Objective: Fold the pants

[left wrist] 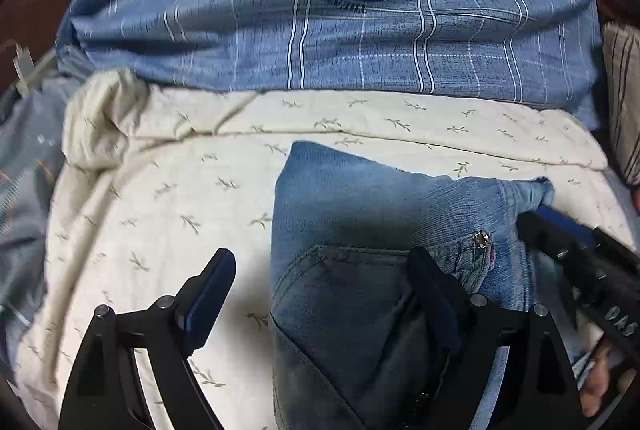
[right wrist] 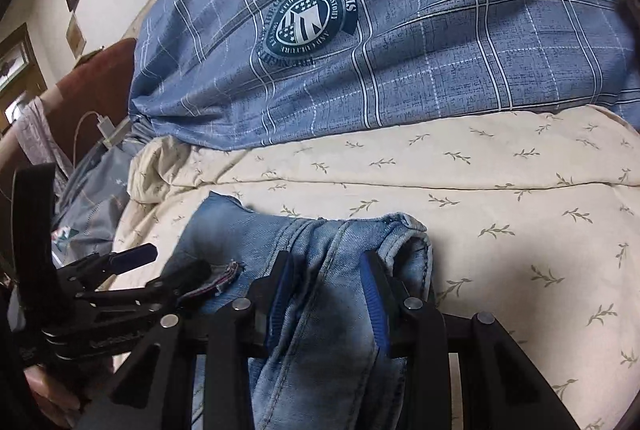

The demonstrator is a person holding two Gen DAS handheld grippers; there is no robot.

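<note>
Denim jeans (right wrist: 320,270) bunched, pinched between right gripper (right wrist: 328,294) pads; left gripper (left wrist: 320,294) spread wide, straddling jeans' left edge, unclamped.

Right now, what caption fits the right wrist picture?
Right hand-held gripper pinches bunched jeans on a leafy sheet.

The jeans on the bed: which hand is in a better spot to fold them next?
The right gripper, probably. Its fingers are closed on a bunched part of the jeans, so it can lift and carry it. The left gripper is open, holding nothing.
</note>
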